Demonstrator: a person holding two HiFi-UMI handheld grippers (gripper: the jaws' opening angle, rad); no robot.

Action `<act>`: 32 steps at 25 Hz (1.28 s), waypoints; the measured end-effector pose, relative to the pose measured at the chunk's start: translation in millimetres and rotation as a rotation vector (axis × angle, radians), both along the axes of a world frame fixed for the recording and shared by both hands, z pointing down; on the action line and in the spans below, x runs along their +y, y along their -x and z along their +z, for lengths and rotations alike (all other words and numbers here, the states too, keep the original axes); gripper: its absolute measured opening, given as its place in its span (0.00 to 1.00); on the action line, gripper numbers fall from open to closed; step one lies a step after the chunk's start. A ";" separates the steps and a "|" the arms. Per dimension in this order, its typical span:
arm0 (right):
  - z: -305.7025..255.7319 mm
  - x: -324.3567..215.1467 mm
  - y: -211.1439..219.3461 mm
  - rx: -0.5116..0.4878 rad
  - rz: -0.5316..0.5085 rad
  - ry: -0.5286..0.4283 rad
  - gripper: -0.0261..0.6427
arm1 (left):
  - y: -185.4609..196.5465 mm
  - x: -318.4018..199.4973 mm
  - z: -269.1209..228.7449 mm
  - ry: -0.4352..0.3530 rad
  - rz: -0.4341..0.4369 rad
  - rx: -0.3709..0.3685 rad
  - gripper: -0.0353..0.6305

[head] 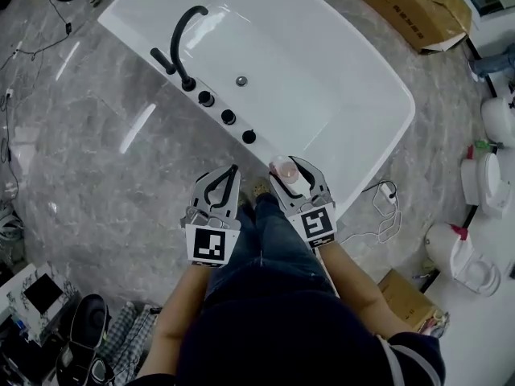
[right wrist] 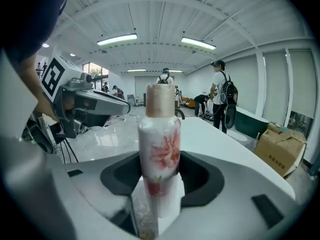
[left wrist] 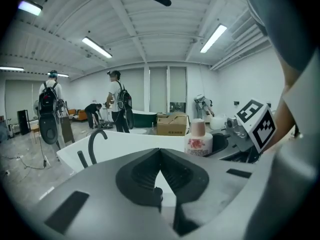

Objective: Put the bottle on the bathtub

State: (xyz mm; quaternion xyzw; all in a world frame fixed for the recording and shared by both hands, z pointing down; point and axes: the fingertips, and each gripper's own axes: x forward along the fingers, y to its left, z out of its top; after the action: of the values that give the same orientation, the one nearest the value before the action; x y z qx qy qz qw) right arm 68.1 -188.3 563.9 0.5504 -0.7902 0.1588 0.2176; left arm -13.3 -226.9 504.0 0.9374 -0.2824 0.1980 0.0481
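A white bottle point(head: 283, 169) with a pink flower print and a tan cap stands upright between the jaws of my right gripper point(head: 290, 172), which is shut on its lower body. The same bottle point(right wrist: 160, 144) fills the middle of the right gripper view. In the head view it hangs at the near rim of the white bathtub point(head: 400, 103), right of the black knobs point(head: 228, 117). My left gripper point(head: 233, 170) is beside it on the left, shut and empty, its fingertips touching. In the left gripper view the bottle point(left wrist: 199, 139) shows to the right.
A black faucet point(head: 182, 40) arches over the tub's left rim. Cardboard boxes point(head: 414, 6) lie beyond the tub, and white toilets point(head: 483, 182) stand at the right. A white cable point(head: 386, 209) lies on the floor by the tub. People point(left wrist: 117, 104) with backpacks stand in the background.
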 end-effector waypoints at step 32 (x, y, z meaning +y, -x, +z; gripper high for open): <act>178.3 -41.3 2.4 0.208 -0.263 0.289 0.39 | -1.7 -8.0 69.7 0.155 -0.102 -0.107 0.09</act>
State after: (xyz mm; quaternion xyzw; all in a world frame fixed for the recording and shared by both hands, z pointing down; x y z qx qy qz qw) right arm 65.7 -229.6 742.3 0.4191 -0.7977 0.1829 0.3932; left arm -11.6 -234.9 573.7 0.9034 -0.3156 0.2663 0.1153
